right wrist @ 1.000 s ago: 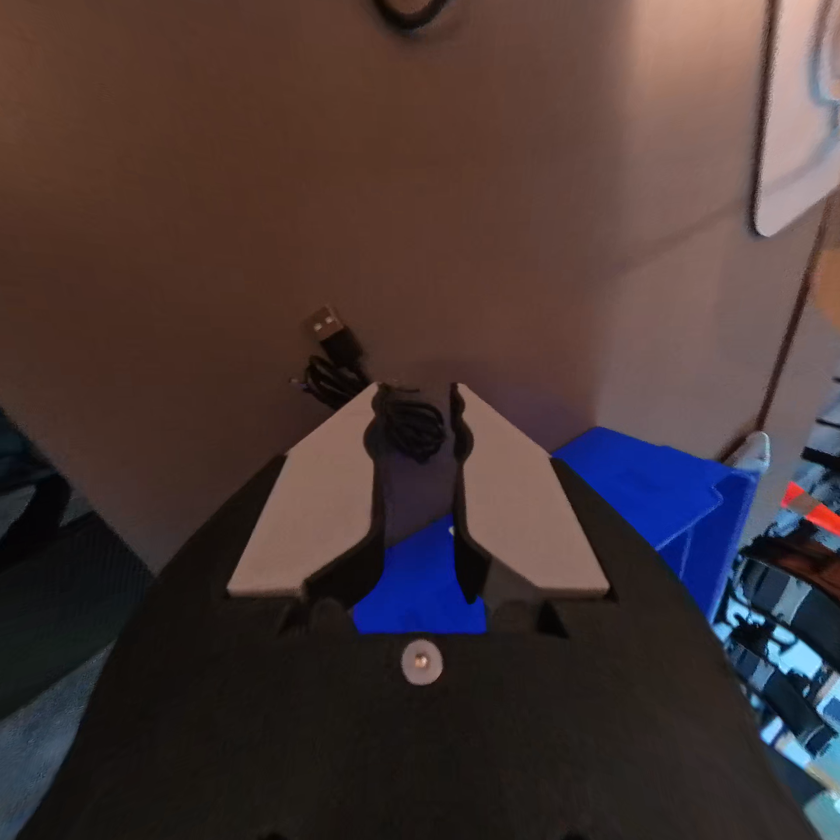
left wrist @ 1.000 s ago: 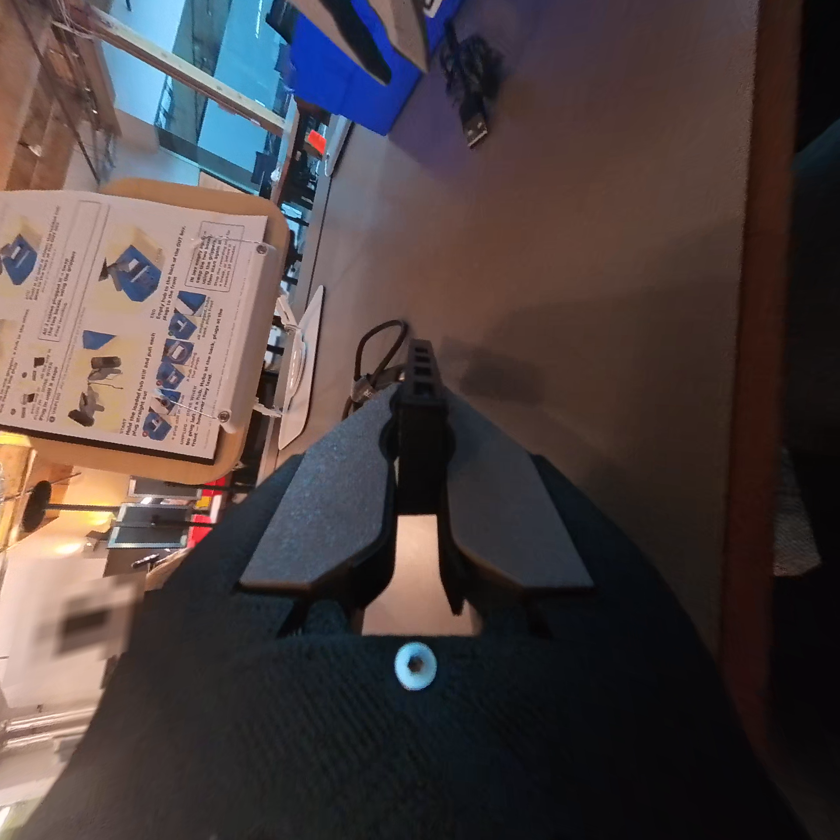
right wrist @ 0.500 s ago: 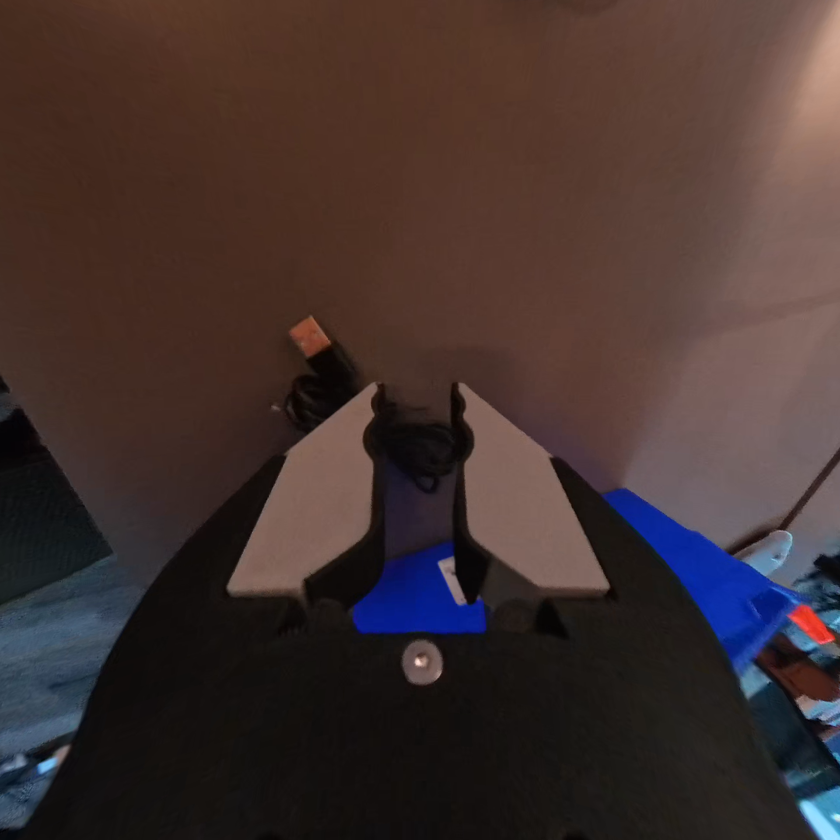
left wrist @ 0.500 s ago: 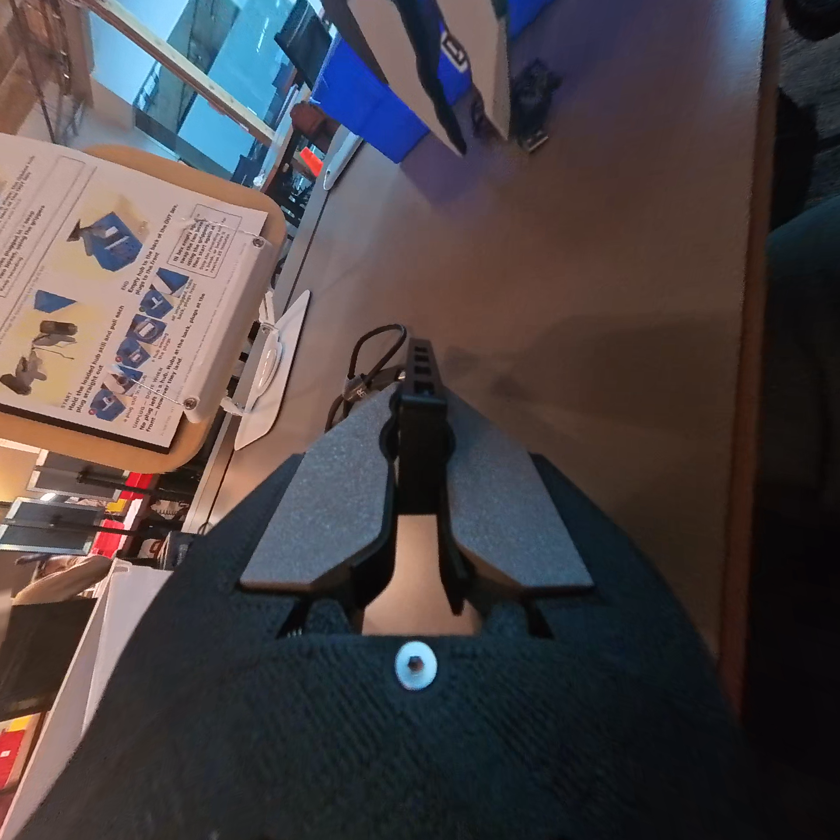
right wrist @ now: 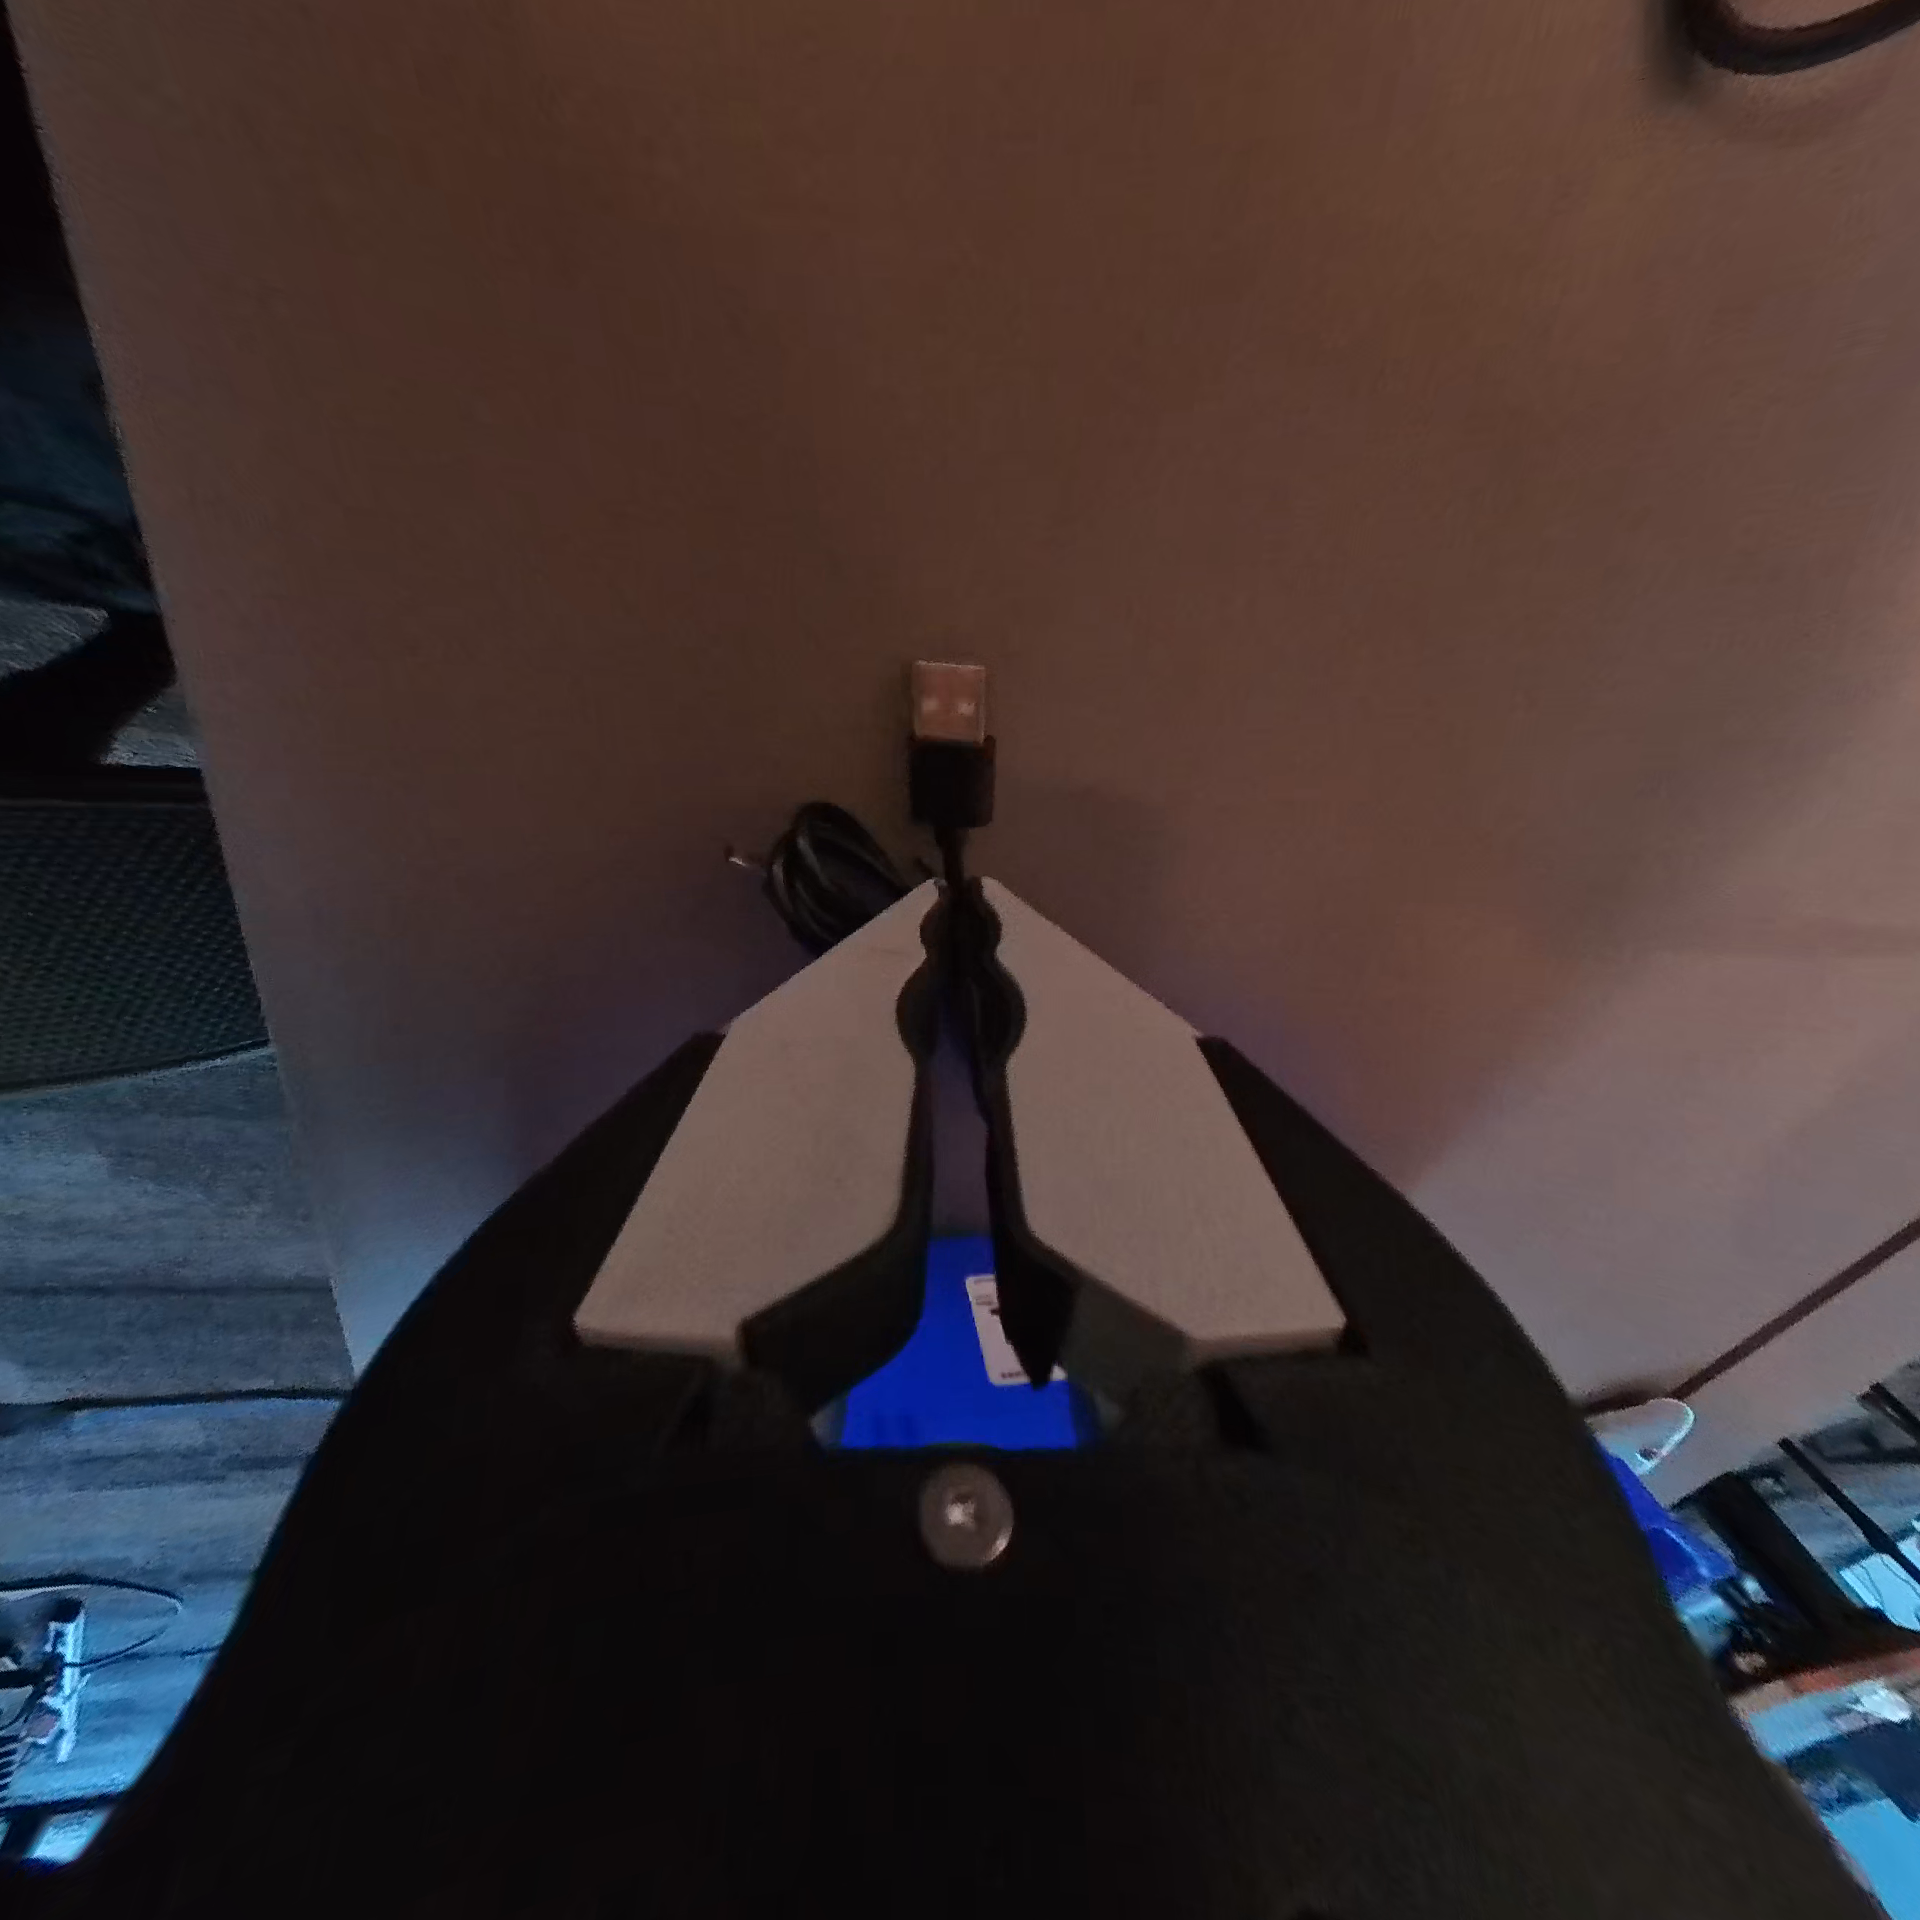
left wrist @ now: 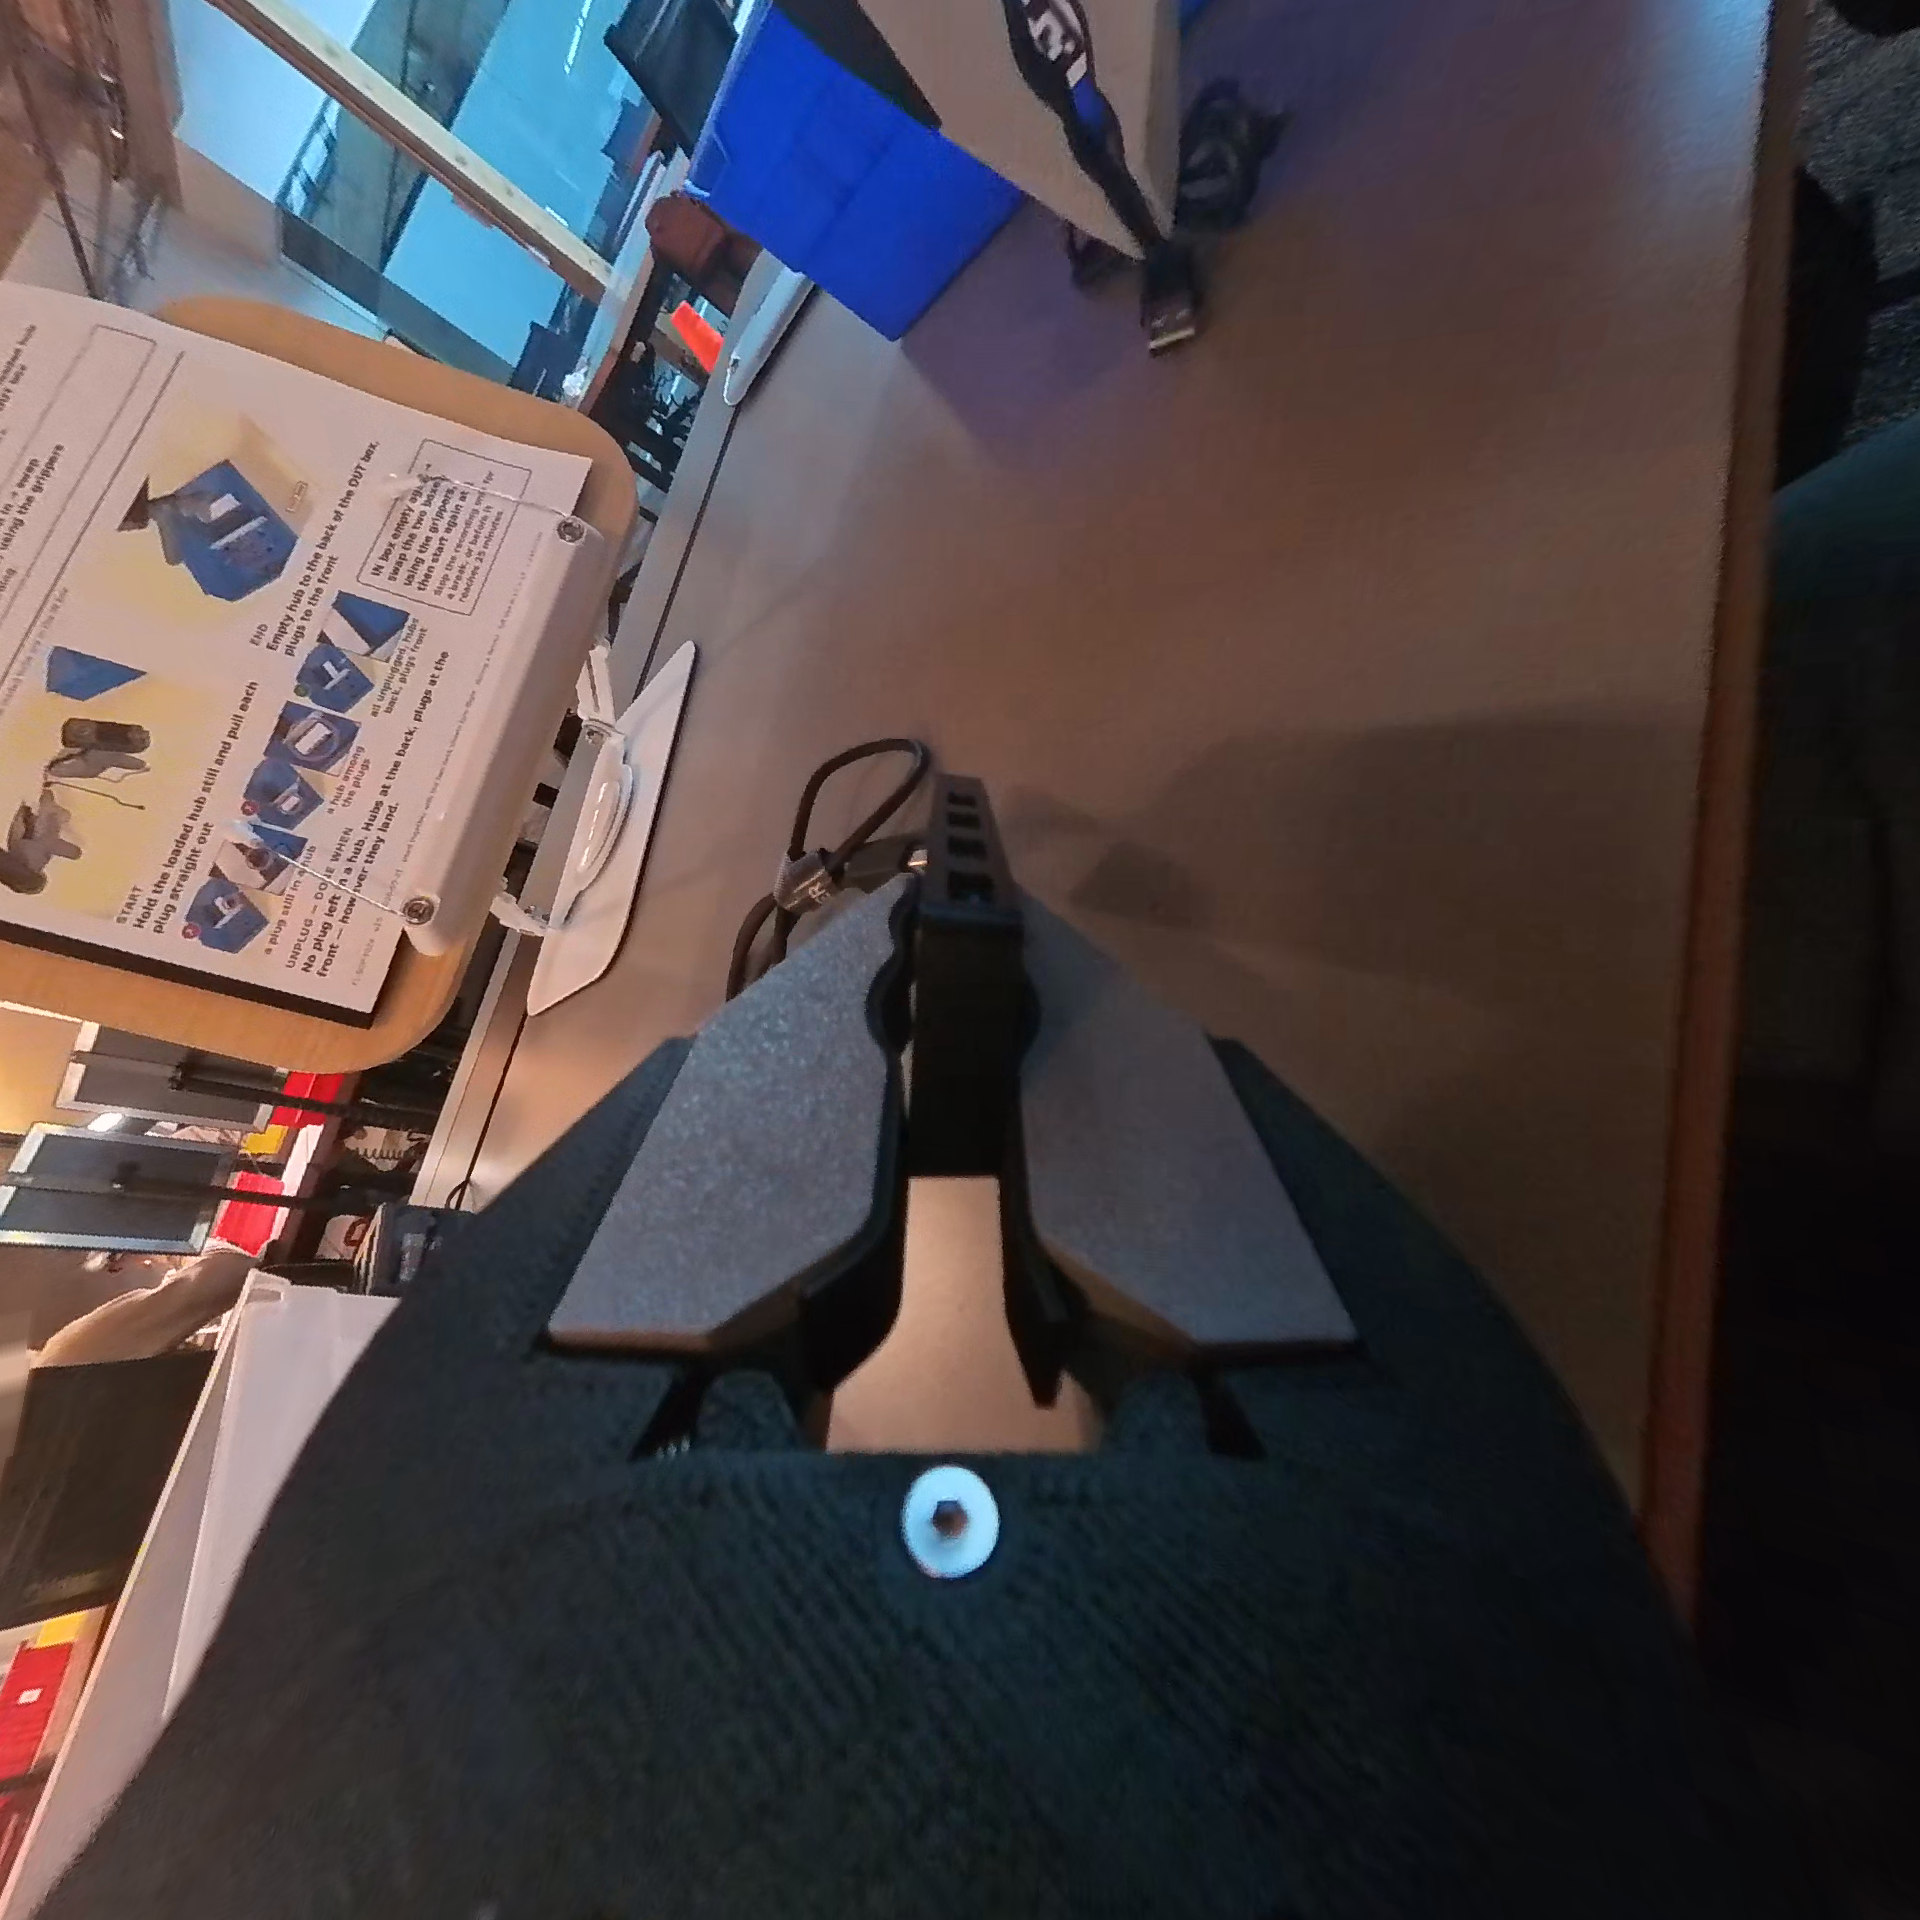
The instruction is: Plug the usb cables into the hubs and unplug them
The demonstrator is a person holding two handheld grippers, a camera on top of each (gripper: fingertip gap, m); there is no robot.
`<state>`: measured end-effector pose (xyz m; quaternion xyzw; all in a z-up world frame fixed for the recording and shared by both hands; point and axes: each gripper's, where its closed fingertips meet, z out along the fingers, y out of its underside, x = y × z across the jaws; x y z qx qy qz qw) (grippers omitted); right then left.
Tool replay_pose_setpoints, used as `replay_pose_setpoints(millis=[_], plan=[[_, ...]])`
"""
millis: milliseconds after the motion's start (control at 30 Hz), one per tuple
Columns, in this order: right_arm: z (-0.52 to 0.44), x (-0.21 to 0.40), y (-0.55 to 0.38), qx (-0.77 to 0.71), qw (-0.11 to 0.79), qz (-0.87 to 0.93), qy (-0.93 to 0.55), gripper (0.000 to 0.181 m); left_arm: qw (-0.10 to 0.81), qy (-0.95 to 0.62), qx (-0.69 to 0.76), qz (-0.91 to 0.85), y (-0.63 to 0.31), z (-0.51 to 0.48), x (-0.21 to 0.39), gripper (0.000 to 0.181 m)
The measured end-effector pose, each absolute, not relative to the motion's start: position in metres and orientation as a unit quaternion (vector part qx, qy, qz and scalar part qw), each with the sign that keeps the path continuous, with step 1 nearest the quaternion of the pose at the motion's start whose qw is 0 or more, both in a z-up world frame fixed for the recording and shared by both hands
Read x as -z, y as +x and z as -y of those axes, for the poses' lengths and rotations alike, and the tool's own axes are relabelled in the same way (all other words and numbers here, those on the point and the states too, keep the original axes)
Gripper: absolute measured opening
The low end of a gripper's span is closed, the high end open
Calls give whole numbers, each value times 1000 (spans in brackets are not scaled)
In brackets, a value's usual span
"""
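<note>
My left gripper [left wrist: 961, 914] is shut on a black USB hub [left wrist: 964, 831] and holds it on edge just above the brown table [left wrist: 1299, 582], its row of ports facing up. The hub's own black lead [left wrist: 831, 831] loops to its left. My right gripper [right wrist: 958, 894] is shut on the thin black USB cable [right wrist: 951, 842] just behind its plug [right wrist: 949, 732], which points straight ahead with the metal end free. The rest of that cable lies coiled [right wrist: 816, 868] on the table left of the fingertips. The right gripper also shows far off in the left wrist view [left wrist: 1148, 223], with the plug [left wrist: 1172, 317] sticking out.
A blue bin [left wrist: 842, 197] stands at the far end of the table, and part of it shows under my right gripper [right wrist: 935, 1361]. An instruction sheet on a wooden board [left wrist: 260, 727] stands at the left with a white stand [left wrist: 608, 821]. The table's front edge [left wrist: 1714, 935] runs along the right. Spacing between my two grippers at the tips: around 20 centimetres.
My right gripper has closed on the cable behind the plug, and the plug now points straight ahead. My left gripper still holds the hub; its view has shifted a little.
</note>
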<state>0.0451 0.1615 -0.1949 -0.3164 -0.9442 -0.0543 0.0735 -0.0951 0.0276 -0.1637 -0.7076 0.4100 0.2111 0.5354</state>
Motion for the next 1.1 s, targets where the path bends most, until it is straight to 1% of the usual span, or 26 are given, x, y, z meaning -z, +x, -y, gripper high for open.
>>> replay_pose_setpoints(millis=[67, 100, 167, 233, 300, 333, 433, 467, 500, 533, 567, 700, 1000, 1100], plan=[[-160, 197, 43, 37, 63, 943, -325, 0, 535, -708, -210, -410, -95, -28, 164, 9], [-158, 199, 42, 23, 53, 942, -331, 5, 534, -709, -210, -410, -95, -28, 164, 9], [-152, 202, 40, -5, 21, 937, -349, 3, 534, -709, -211, -410, -95, -28, 165, 10], [-152, 202, 38, -19, -3, 927, -375, 5, 533, -709, -211, -410, -95, -28, 165, 10], [-152, 202, 36, -33, -9, 918, -394, 2, 533, -710, -210, -410, -96, -28, 165, 9], [-153, 202, 32, -42, 6, 916, -399, 1, 533, -710, -210, -409, -96, -28, 165, 9], [-155, 201, 13, -64, 88, 900, -423, 0, 533, -710, -211, -409, -96, -28, 165, 9], [-158, 200, 9, -55, 116, 891, -436, 7, 533, -709, -215, -409, -97, -28, 165, 9], [-165, 198, 5, -31, 152, 880, -449, 21, 532, -708, -218, -410, -97, -29, 165, 9], [-170, 195, 3, -4, 183, 871, -456, 21, 531, -707, -223, -411, -98, -29, 164, 9], [-171, 193, 4, 15, 198, 868, -454, 16, 529, -706, -230, -411, -99, -29, 164, 9], [-166, 199, 3, 64, 211, 873, -435, 2, 520, -704, -251, -414, -101, -31, 166, 9], [-166, 199, -8, 11, 243, 842, -482, 1, 515, -698, -267, -419, -101, -31, 167, 9], [-159, 199, -5, -8, 234, 836, -496, 0, 512, -694, -277, -423, -101, -31, 167, 9]])
